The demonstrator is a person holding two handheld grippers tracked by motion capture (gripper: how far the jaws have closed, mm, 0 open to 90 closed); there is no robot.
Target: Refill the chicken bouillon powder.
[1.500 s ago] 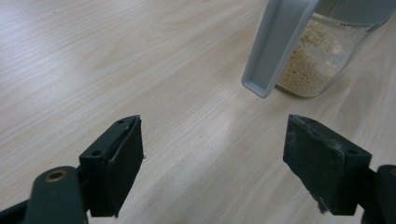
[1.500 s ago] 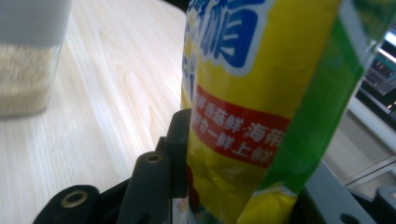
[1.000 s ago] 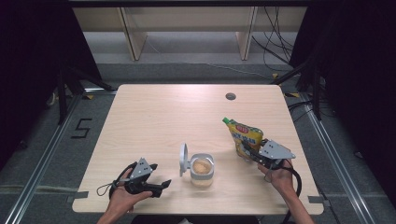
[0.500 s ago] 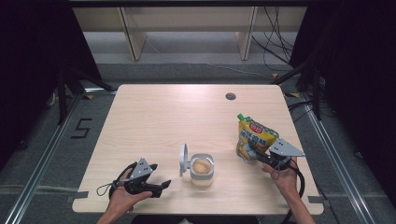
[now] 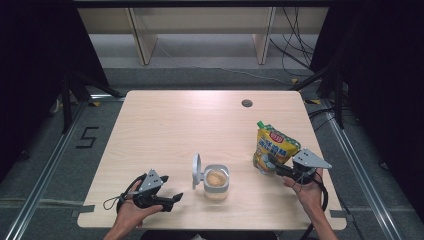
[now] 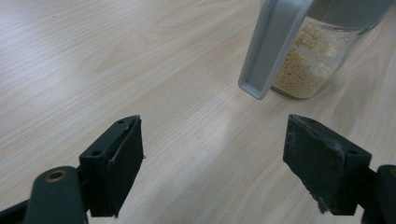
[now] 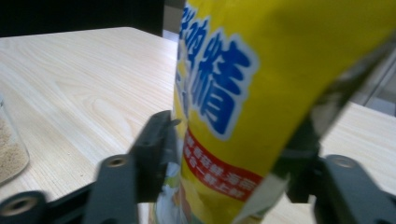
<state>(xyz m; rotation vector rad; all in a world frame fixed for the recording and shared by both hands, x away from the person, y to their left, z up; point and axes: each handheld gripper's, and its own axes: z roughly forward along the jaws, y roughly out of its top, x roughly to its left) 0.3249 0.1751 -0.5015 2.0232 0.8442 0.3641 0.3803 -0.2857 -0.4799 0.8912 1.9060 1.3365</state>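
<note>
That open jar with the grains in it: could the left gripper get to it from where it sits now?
Probably yes. The left gripper is open, and bare table lies between it and the jar; the raised lid faces it.

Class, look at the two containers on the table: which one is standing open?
The clear jar of pale grains: its grey lid is flipped up. The yellow pouch, between the right gripper jaws, has its green cap on.

Left gripper [image 6: 212, 163] jaws wide apart above wooden table [image 6: 116, 56], grain-filled jar [image 6: 310, 60] ahead, grey lid [image 6: 273, 46] hanging open
</note>
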